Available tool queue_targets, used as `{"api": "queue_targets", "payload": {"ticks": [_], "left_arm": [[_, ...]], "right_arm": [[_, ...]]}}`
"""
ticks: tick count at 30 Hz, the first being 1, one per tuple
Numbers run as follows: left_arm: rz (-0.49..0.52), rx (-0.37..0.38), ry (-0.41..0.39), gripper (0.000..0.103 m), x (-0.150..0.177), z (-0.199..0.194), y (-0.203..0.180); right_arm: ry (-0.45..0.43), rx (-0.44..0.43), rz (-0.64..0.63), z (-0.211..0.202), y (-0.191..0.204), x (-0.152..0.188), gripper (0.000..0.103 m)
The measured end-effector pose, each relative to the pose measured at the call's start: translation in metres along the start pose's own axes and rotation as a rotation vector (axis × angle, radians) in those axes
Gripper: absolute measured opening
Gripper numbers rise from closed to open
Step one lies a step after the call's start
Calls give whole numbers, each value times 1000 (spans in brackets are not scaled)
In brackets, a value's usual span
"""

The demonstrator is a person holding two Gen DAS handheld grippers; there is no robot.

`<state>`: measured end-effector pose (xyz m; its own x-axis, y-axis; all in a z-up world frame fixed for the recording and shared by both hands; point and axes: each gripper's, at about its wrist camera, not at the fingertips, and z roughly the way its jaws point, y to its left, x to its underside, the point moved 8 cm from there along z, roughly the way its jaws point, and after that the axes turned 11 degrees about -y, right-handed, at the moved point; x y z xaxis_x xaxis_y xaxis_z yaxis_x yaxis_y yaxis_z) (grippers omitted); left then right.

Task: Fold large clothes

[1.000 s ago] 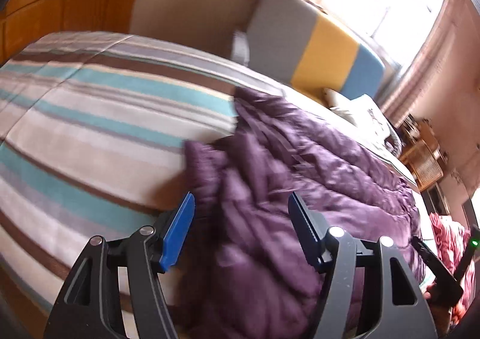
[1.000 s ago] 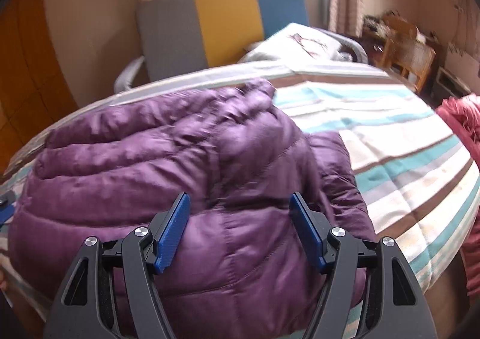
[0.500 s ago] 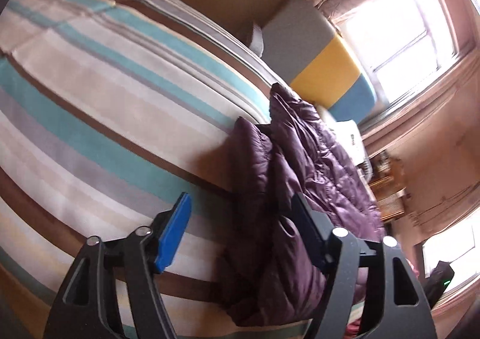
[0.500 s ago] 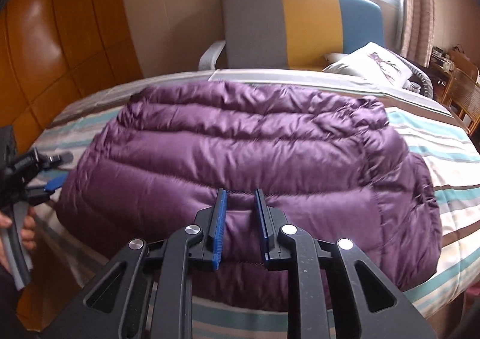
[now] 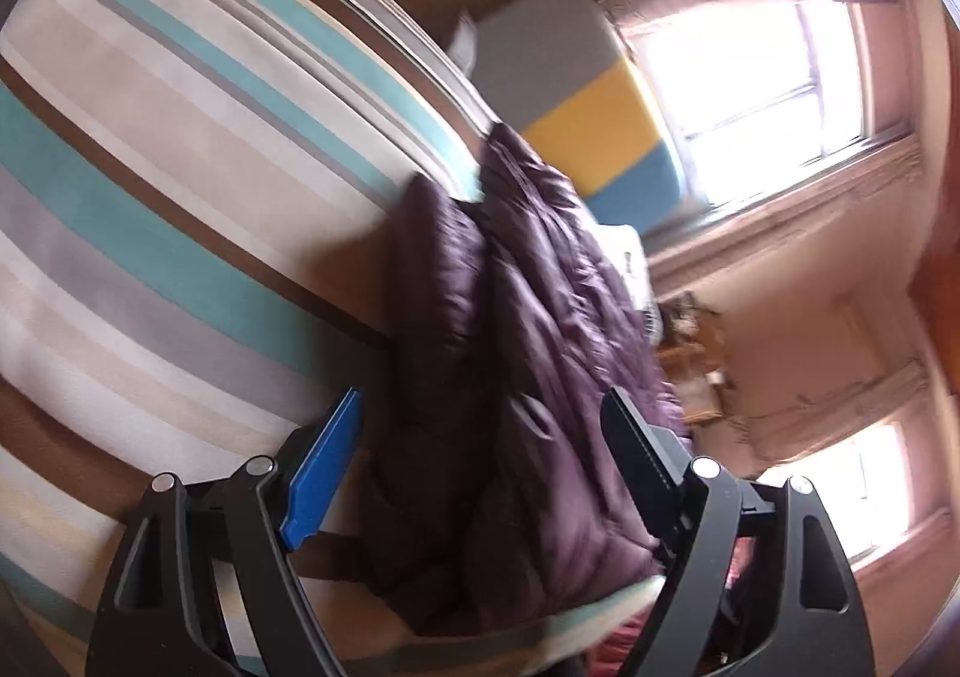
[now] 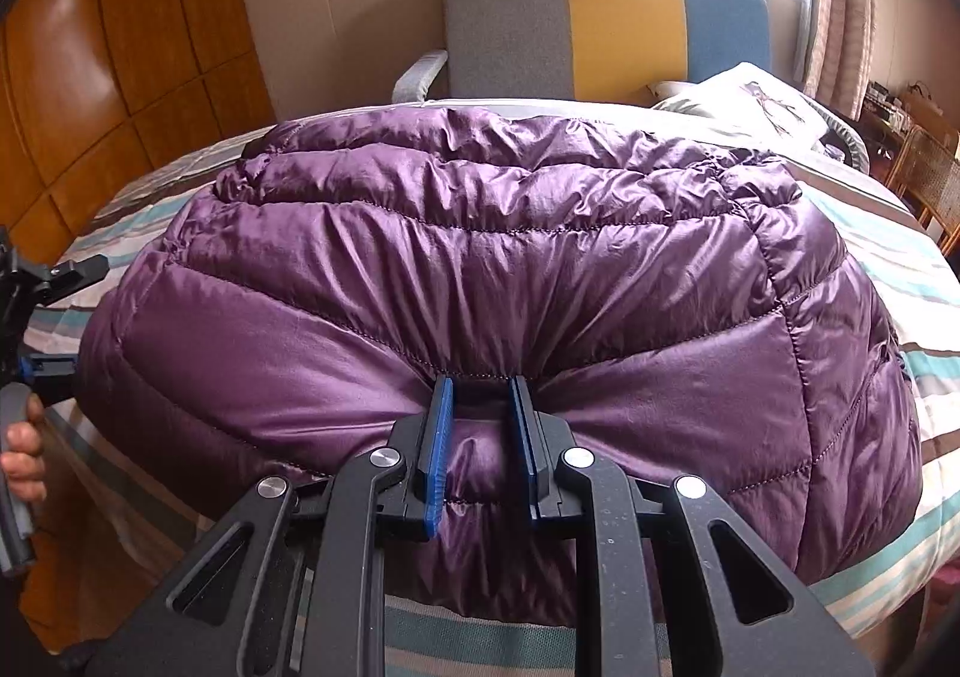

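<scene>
Right gripper: I had it pinched on a pleat of the purple down jacket at the jacket's near edge, close to the bed's near edge; fabric bunched between the pads.
Left gripper: its jaws had just been opening and stood wide, straddling the jacket's left end, which lay between the blue pads without being pressed.
My hand: visible at the left of the right wrist view, on the left tool's handle.
Jacket: it lay across the striped bedspread, glossy, quilted in puffy horizontal channels, mounded thick.
Progress: I judged it already doubled into a bundle; flattening, or another fold, seemed left.
Far end: pillow at the bed's far right corner, with a grey, yellow and blue chair behind.
</scene>
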<state>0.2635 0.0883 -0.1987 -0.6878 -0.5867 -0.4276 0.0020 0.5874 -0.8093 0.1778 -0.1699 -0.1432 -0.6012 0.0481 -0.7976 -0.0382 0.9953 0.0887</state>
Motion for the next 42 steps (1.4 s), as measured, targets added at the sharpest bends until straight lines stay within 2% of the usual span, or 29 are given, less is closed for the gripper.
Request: {"api": "queue_targets", "payload": {"ticks": [4,7,9,13,18,21,28,33,38,42], "left_arm": [[-38,72,26,80,4,5,-8],[-29,52,25,77,6,6,-9],[-36,27,27,63,6,9,-6],[-30,-4,36,49,7,13,1],[-51,16,37,19,11,16,5],[-20,30,25,10,10,15,-3],[56,124,-22,7,-3,-3,-51],[122,237,-28,6,-5,-10,-109],[234,340,19,6,7,1,-180],[291,373,70,6,20,20,-218]], "right_arm": [[0,-7,22,-10,-1,-4,20],[-13,-16,28,-18,1,-7,20],[-18,-22,29,-24,1,-6,20],[-19,-28,30,-30,-1,-3,20],[5,-22,26,-23,-2,6,20],[19,-27,42,-17,-5,12,20],[15,-32,66,-7,-9,24,19],[-1,-46,94,-5,-13,31,19],[-9,-73,135,-6,-19,36,18],[-5,-78,123,-12,-23,30,18]]}}
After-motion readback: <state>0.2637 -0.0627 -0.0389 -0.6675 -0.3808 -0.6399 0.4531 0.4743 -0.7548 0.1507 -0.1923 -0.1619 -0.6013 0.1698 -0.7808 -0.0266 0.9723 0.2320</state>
